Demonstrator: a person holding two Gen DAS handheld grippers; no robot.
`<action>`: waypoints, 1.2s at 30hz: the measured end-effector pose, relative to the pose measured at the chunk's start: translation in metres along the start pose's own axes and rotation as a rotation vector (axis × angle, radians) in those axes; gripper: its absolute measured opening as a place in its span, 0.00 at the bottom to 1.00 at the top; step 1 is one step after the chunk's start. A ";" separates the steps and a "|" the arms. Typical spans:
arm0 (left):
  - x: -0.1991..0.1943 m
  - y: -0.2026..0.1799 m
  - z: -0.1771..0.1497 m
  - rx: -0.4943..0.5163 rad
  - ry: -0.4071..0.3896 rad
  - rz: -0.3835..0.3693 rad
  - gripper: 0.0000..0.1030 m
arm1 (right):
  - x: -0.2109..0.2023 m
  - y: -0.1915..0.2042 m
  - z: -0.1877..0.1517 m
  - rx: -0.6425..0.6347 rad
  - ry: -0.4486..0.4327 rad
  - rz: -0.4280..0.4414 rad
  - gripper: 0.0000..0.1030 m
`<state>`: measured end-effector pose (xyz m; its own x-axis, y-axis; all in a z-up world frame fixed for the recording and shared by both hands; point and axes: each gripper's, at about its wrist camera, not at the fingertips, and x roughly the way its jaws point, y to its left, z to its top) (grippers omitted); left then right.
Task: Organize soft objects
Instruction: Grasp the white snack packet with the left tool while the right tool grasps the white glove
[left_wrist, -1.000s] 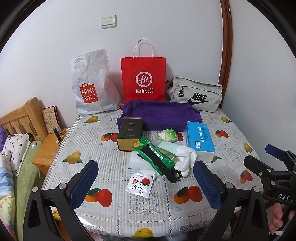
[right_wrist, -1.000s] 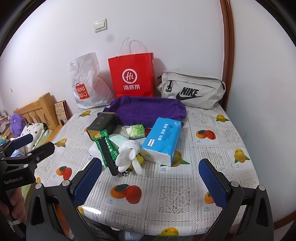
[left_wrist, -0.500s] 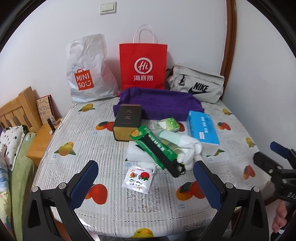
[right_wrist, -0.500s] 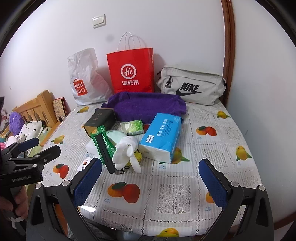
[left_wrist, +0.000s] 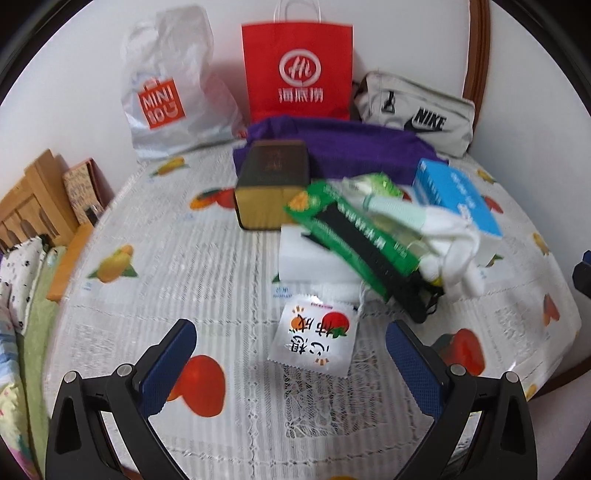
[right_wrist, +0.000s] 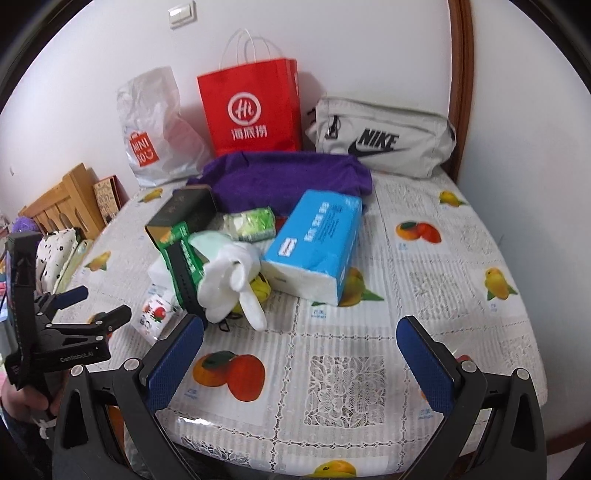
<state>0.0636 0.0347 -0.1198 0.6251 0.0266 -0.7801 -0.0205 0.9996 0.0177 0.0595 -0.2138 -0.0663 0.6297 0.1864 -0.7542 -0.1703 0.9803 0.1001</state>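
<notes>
Left gripper (left_wrist: 291, 354) closer in and lower than a second ago, now hovering over small white foil sachet with tomato print (left_wrist: 314, 338) lying flat on bench with fruit-print lace cloth (left_wrist: 207, 266). Jaws wide, empty. Right gripper (right_wrist: 299, 354) near front edge, jaws wide too, holding nothing. Clutter pile mid-bench: white fabric glove (right_wrist: 231, 282) draped on green printed packet (left_wrist: 351, 236), blue soft tissue pack (right_wrist: 314, 240) just beside, purple folded towel (right_wrist: 280, 181) behind. Likely step: pick sachet. Best done with jaws straddling short edges, dropping low, closing slow — thin flat foil slips easily. Avoid snagging black strap (left_wrist: 373, 254) nearby
</notes>
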 end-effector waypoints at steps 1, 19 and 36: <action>0.008 0.001 -0.001 -0.001 0.015 -0.001 1.00 | 0.004 0.000 0.000 0.000 0.007 -0.001 1.00; 0.060 -0.011 -0.015 0.121 0.069 -0.073 0.81 | 0.056 0.009 0.011 0.008 0.046 0.084 1.00; 0.056 0.014 -0.009 0.106 0.050 -0.080 0.42 | 0.107 0.057 0.041 -0.090 0.084 0.156 0.73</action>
<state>0.0909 0.0500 -0.1691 0.5814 -0.0509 -0.8120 0.1118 0.9936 0.0177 0.1488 -0.1352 -0.1148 0.5256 0.3261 -0.7857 -0.3302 0.9294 0.1649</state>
